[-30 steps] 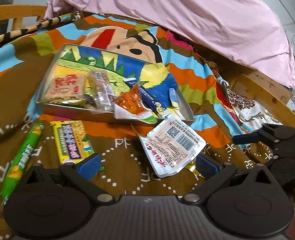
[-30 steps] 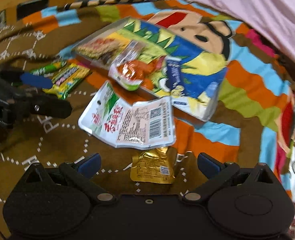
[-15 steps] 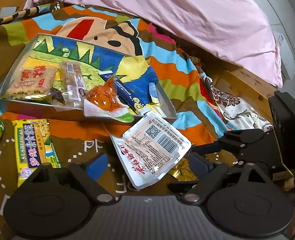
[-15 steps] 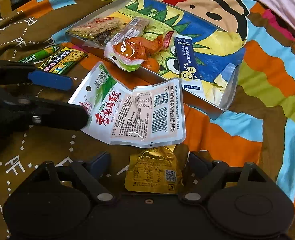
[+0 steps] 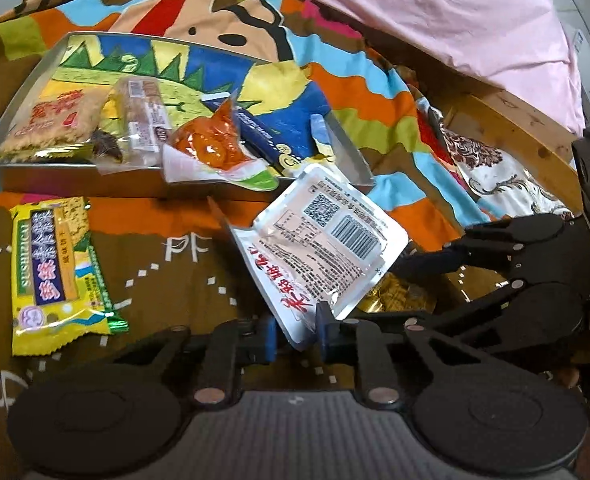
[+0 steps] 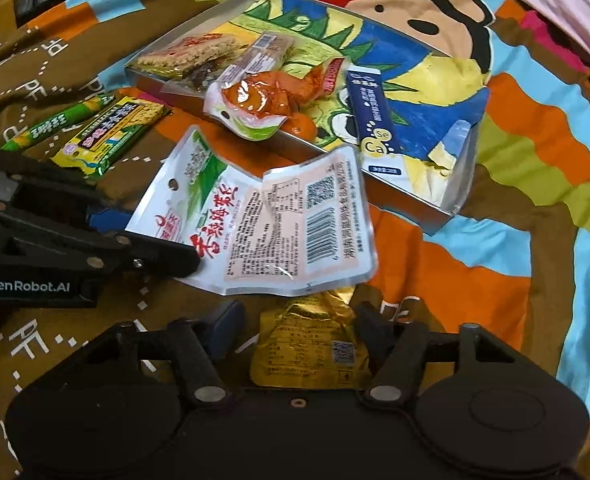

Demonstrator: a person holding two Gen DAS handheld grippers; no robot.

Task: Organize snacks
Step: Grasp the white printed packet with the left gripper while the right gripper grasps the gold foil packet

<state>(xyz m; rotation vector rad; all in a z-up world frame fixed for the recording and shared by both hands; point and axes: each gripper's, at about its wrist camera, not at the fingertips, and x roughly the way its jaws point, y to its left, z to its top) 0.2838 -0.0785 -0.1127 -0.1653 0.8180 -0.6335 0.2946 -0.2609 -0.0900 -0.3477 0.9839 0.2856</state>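
Left wrist view: left gripper (image 5: 295, 334) low over the patterned blanket (image 5: 183, 276), jaws closing, near corner of the white snack pouch (image 5: 319, 252) between the blue pads (image 5: 269, 338). Pads sit right at the pouch edges; cannot tell if they press yet. Pouch lies barcode side up, tilted, far end near the tray's (image 5: 75, 184) front wall. Right gripper (image 5: 427, 264) comes in from the right over the gold packet (image 5: 399, 294), which is mostly hidden under the white pouch.

Right wrist view: right gripper (image 6: 295, 324) jaws closing, gold packet (image 6: 307, 352) between the fingers (image 6: 223, 328); small gaps show on both sides, so not pinched. White pouch (image 6: 263, 228) overlaps the gold packet's far end. Left gripper (image 6: 163, 256) tip touches the pouch's left edge.

Tray (image 6: 451, 200) sits on the blanket beyond the pouch and holds a cracker pack (image 6: 187, 54), a clear-wrapped bar (image 6: 255, 60), an orange snack bag (image 6: 263, 100) hanging over the front wall, and a blue stick pack (image 6: 371, 120). Yellow snack bar (image 5: 55, 272) and green stick (image 6: 55, 124) lie on the blanket left of the pouch, outside the tray. Pink quilt (image 5: 435, 12) bunched behind.
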